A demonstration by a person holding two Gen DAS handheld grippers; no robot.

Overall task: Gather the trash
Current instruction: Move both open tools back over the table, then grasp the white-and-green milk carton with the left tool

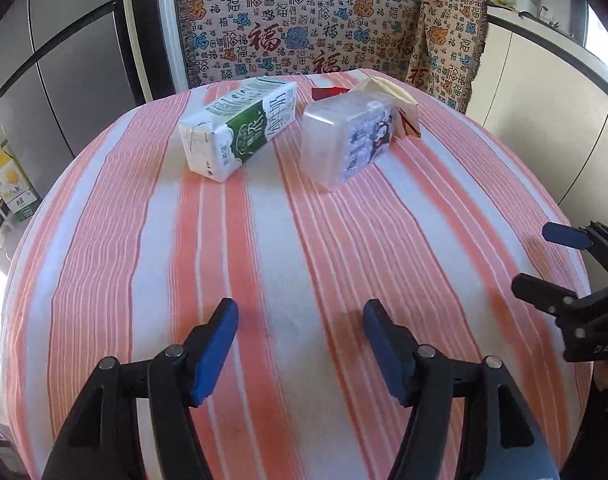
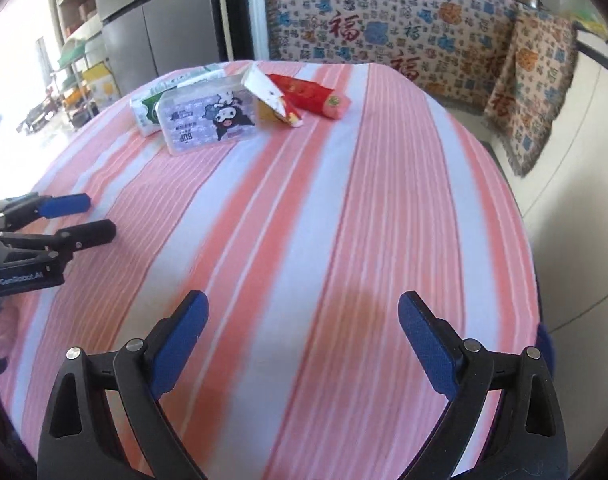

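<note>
**Operator:** Both grippers hang over the near edge of the striped table (image 1: 304, 240), and nothing is in either. My left gripper (image 1: 300, 316) has its jaws spread wide; my right gripper (image 2: 302, 308) is spread just as wide.

**Partner:** Where's the trash?

**Operator:** All of it sits bunched toward the far edge, well apart from both tools. Biggest first: the green-and-white milk carton (image 1: 240, 128) lies on its side nearest the far left corner. Just beside it, to its right, lies the clear plastic box (image 2: 210, 120) with the cartoon print. Behind that box, a torn cream paper package (image 2: 272, 98) leans against it, and the red wrapper (image 2: 309, 96) lies touching the package on its right.

**Partner:** So which do you take?

**Operator:** I judge the collecting hasn't begun, and I see no bin in either view. I'd send the left gripper to the carton, approaching across its narrow width so the pads close on two flat faces. The carton looks empty and likely to crush, so a gentle squeeze. Meanwhile the right goes for the wrapper, pinching low against the cloth without snagging it.
</note>
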